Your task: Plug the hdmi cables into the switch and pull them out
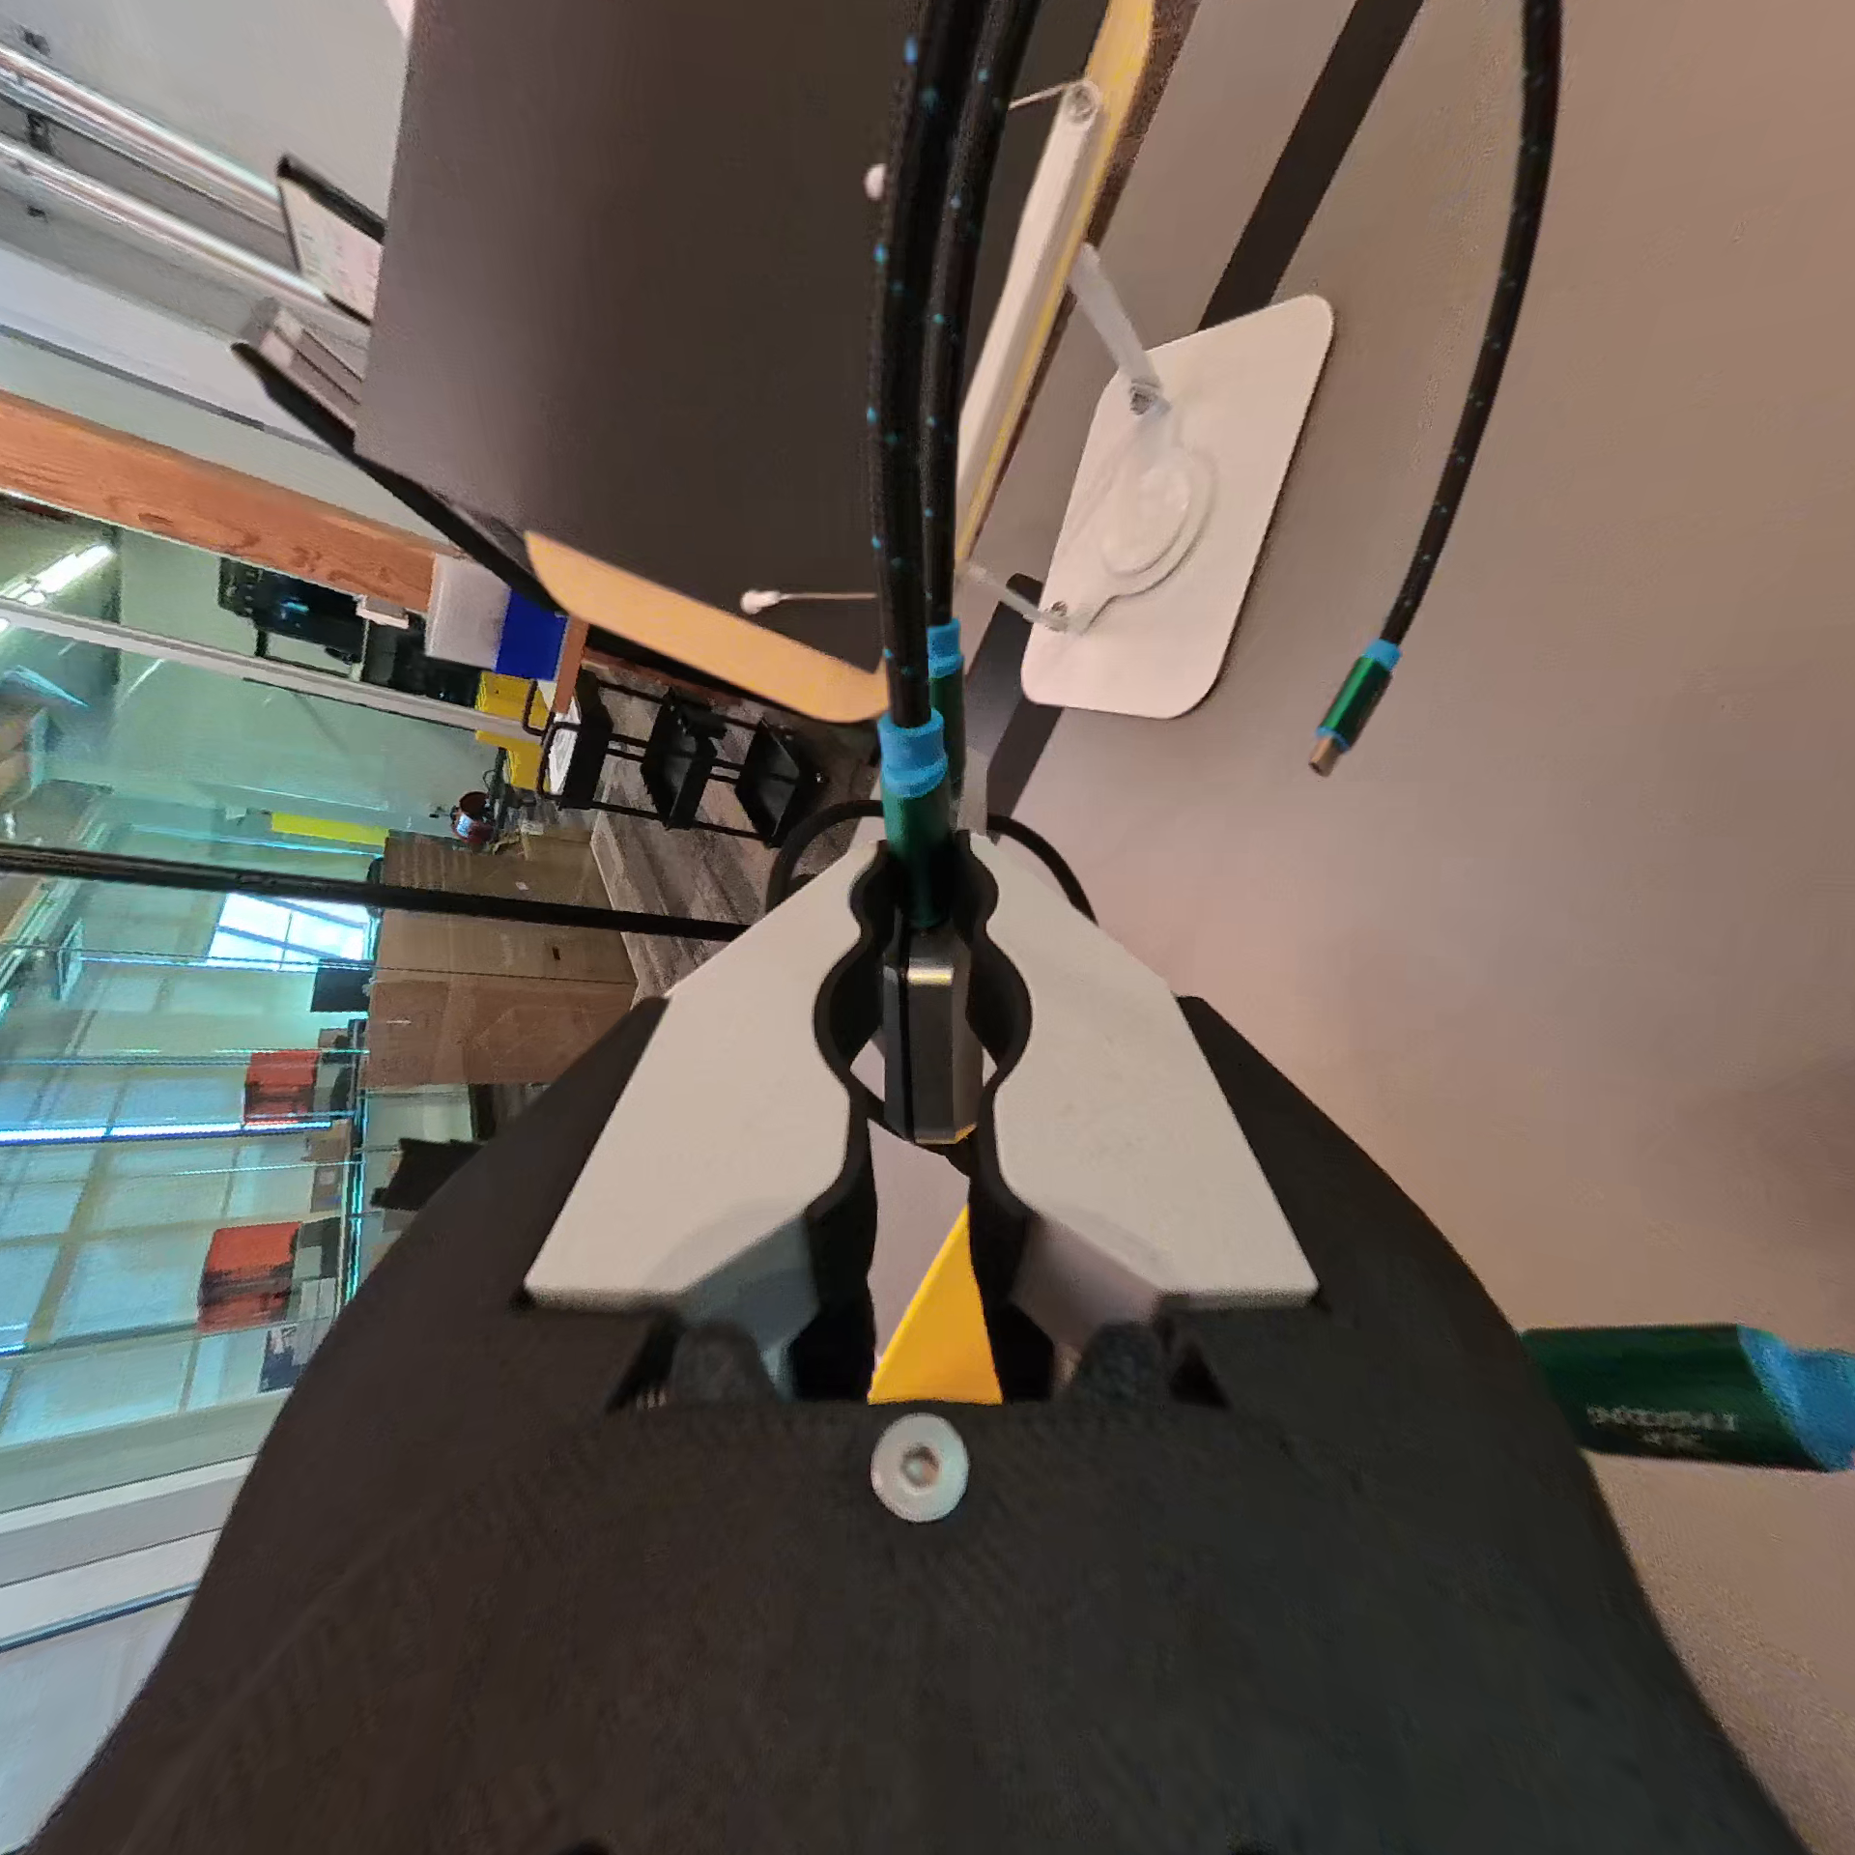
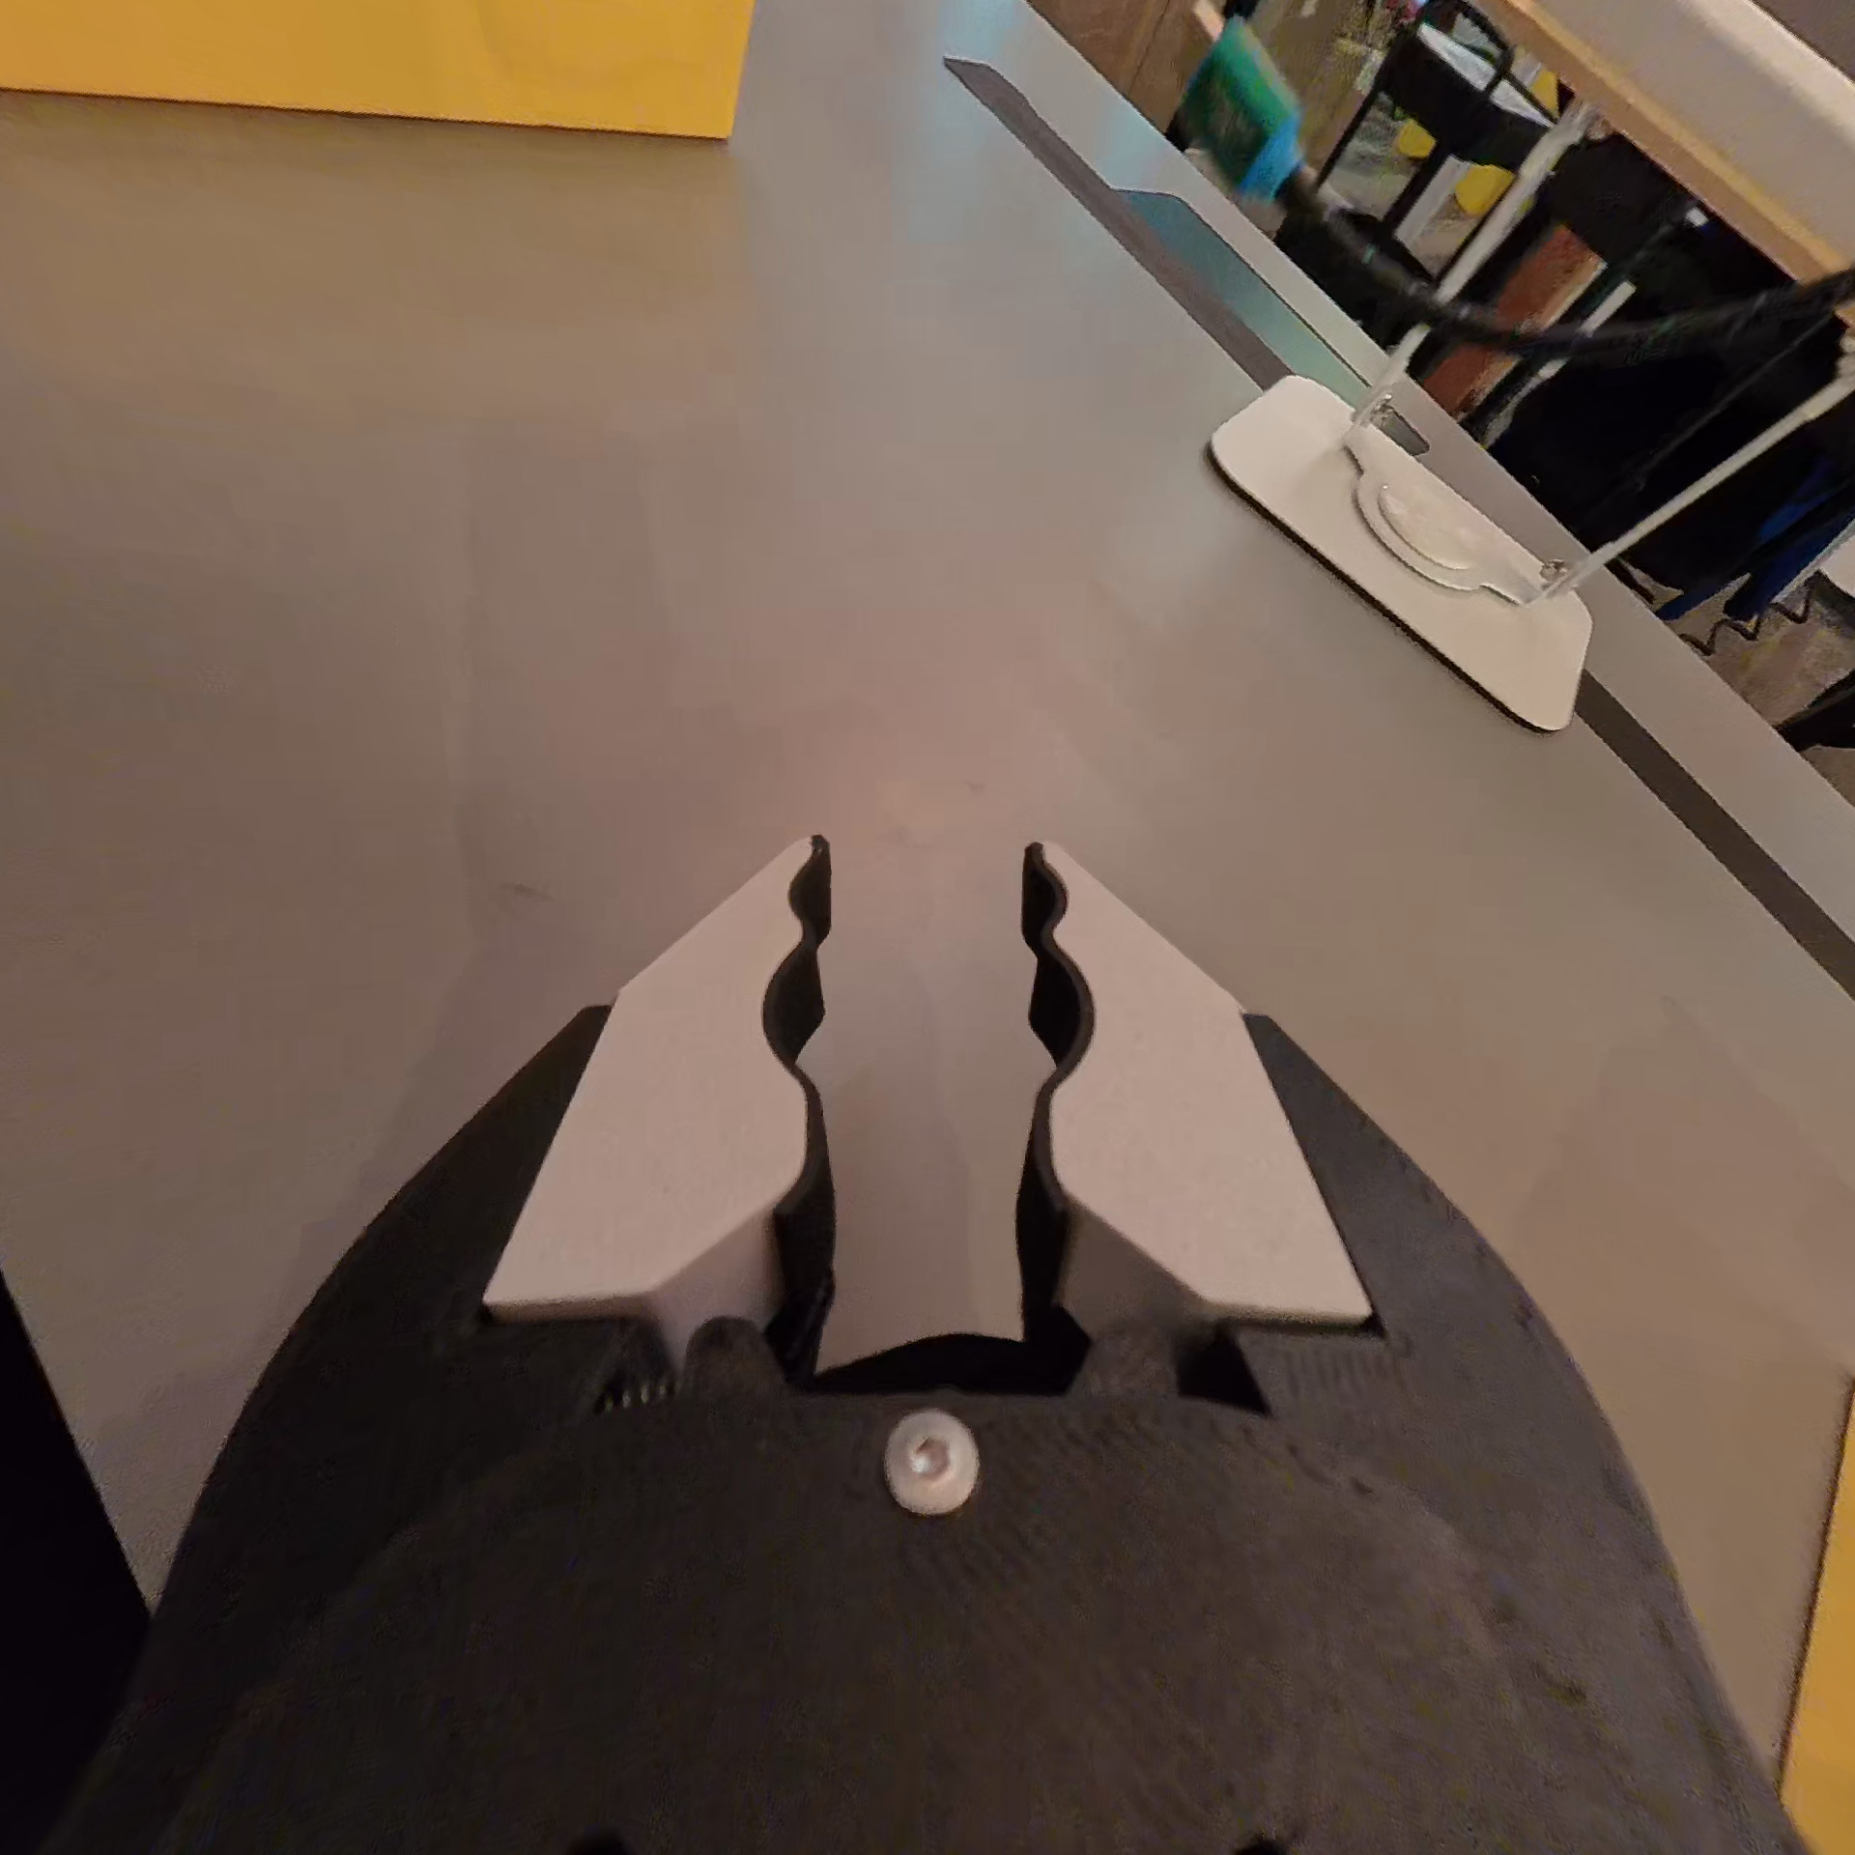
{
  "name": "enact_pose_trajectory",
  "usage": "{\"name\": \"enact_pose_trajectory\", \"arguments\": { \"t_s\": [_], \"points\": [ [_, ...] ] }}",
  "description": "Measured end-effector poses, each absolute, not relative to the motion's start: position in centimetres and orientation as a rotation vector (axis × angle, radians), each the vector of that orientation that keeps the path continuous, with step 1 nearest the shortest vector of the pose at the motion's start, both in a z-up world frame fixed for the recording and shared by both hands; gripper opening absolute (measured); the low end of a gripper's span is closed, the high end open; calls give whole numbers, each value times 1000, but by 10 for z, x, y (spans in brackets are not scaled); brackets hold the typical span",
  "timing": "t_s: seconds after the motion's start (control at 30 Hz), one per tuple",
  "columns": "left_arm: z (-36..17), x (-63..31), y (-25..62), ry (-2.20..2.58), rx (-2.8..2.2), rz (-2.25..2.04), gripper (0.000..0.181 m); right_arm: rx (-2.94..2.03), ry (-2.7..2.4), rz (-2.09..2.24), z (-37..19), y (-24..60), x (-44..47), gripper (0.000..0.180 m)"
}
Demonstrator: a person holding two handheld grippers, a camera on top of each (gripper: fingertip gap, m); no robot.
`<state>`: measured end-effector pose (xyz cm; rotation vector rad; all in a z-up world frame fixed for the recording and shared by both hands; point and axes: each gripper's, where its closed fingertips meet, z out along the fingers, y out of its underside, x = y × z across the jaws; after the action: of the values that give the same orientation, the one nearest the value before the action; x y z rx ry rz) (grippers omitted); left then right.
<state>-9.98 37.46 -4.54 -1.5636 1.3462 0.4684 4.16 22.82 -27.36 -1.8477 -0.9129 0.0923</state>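
The only lettering is pale print on the green plug (image 1: 1666, 1405) at the near right, mirrored and blurred; it is not quoted here.

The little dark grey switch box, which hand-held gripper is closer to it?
Left. The left hand-held gripper is clamped on the small dark grey switch box; the right hand-held gripper hangs open above bare table.

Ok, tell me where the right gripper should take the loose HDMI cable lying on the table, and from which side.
Grip the loose HDMI cable by its green plug shell, just behind the metal tip, not the braided cord. The shell is rigid and flat-sided; the cord would flex. It lies flat on the table, so the open right gripper should probably come from above, one finger on each long side.
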Motion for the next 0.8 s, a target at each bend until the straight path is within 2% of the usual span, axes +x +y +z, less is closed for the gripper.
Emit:
{"name": "enact_pose_trajectory", "arguments": {
  "t_s": [0.17, 0.43, 0.8],
  "points": [
    [-85, -68, 369, 1372, -1595, 470, 9, -1879, -750, 92, -263, 238, 77, 36],
    [-178, -43, 362, 1445, -1569, 587, 8, -1889, -397, 173, -243, 250, 140, 36],
    [-224, -12, 350, 1457, -1406, 698, 9, -1830, -297, 160, -228, 252, 161, 36]
  ]
}}
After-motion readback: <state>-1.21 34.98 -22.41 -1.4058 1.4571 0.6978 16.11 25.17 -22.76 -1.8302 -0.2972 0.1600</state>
